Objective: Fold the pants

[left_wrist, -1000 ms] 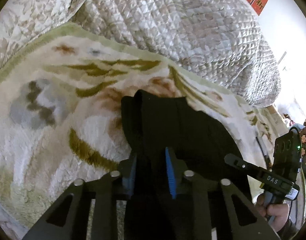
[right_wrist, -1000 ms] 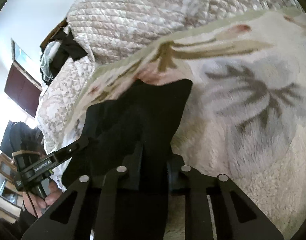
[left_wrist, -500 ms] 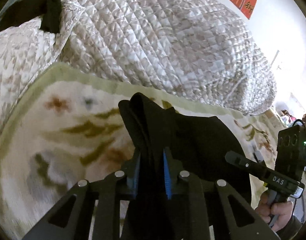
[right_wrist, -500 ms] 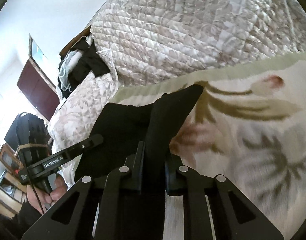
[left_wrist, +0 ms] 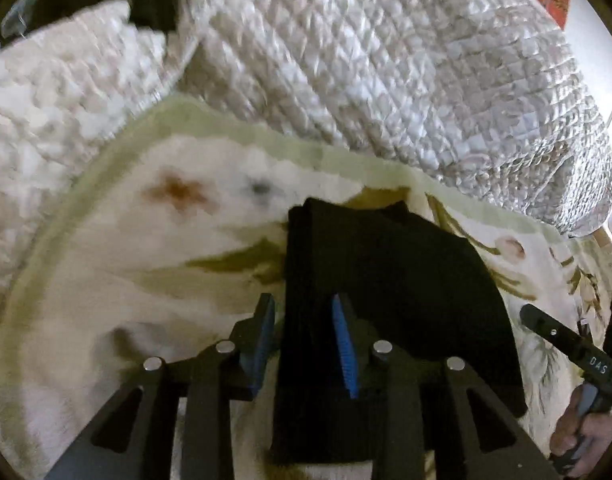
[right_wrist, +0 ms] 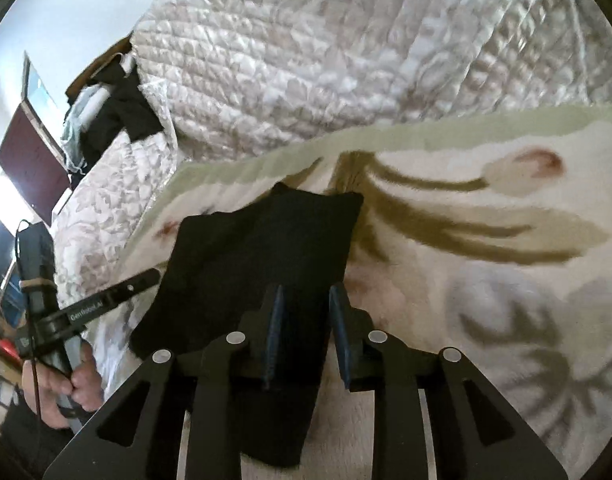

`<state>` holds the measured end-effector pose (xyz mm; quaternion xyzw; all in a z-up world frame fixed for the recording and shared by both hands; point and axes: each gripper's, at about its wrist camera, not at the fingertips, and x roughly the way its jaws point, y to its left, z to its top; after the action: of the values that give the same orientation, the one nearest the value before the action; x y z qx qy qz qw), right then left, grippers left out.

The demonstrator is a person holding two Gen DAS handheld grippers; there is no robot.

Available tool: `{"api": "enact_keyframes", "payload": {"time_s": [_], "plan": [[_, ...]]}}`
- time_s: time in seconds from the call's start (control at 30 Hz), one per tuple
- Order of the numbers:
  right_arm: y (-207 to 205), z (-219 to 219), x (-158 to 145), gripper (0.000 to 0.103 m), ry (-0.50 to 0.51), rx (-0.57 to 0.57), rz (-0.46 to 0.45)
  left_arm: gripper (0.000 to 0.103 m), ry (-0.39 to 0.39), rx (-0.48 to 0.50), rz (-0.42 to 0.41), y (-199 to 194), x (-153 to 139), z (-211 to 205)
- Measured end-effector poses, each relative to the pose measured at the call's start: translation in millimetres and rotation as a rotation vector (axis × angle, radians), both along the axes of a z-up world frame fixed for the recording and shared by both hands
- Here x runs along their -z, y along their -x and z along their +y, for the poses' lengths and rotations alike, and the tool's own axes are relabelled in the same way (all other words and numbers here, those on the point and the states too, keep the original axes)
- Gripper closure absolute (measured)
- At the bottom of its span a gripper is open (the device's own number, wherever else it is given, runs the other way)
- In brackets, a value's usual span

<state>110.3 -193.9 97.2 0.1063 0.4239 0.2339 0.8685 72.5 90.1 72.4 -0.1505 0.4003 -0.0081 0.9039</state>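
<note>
While its blue pads stand parted, the left hand-held gripper (left_wrist: 303, 336) straddles the near left edge of the black pants (left_wrist: 390, 280). The right hand-held gripper (right_wrist: 303, 332), also spread, straddles the near right edge. The folded pants lie on a floral blanket (right_wrist: 486, 240), with a quilted comforter (left_wrist: 386, 60) bunched beyond.
</note>
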Motion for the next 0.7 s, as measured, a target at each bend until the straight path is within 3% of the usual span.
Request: {"api": "enact_keyframes", "payload": {"time_s": [0.2, 0.27, 0.37, 0.43, 0.53, 0.7], "plan": [[50.3, 21.0, -11.6, 0.079, 0.1, -0.057, -0.092, 0.071, -0.039, 0.088, -0.1, 42.1, -18.5, -29.8], [61.9, 33.0, -3.5, 0.079, 0.147, -0.093, -0.095, 0.071, -0.067, 0.119, -0.087, 47.7, -9.8, -41.2], [67.0, 48.0, 21.4, 0.079, 0.255, -0.135, -0.06, 0.07, -0.119, 0.126, -0.005, 44.0, 16.0, -46.4], [69.0, 46.6, 19.1, 0.079, 0.248, -0.123, -0.075, 0.07, -0.159, 0.108, -0.019, 45.2, 14.1, -45.6], [70.4, 43.7, 12.3, 0.079, 0.249, -0.106, -0.065, 0.07, -0.122, 0.076, -0.011, 49.1, 9.4, -35.2], [91.6, 40.8, -1.3, 0.079, 0.261, -0.094, -0.09, 0.07, -0.136, 0.056, -0.018, 70.8, 1.7, -41.8]]}}
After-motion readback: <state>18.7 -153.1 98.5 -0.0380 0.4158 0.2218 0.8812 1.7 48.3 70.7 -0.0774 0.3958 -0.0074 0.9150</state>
